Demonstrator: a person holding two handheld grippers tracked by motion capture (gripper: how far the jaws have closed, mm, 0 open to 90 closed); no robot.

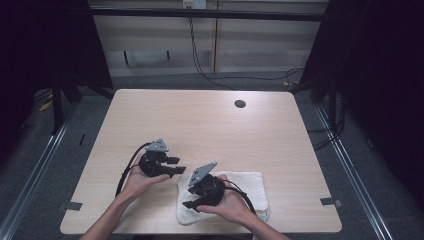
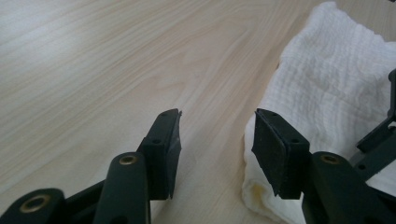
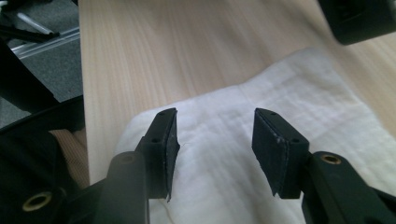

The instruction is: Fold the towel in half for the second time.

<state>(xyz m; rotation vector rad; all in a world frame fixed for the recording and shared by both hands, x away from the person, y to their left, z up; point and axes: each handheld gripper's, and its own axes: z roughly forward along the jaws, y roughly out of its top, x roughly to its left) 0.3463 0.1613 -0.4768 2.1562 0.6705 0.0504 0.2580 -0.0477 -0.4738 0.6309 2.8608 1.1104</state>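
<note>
The table (image 1: 200,125) is big and bare, so there is room to work. A white cloth (image 1: 245,187) lies flat on it by the near edge, folded. The right gripper (image 3: 215,144) hangs over the cloth with jaws apart and nothing between them, likely ready to pinch. The left gripper (image 2: 217,149) is open and empty too; the cloth's edge sits just past its right finger. The left gripper view shows a yellow stain (image 2: 257,192) there.

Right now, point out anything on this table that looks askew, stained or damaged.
The white towel lies folded but untidy, its left edge rumpled. A faint yellowish stain marks its near corner in the left gripper view. The table looks undamaged. Nothing is spilled.
</note>
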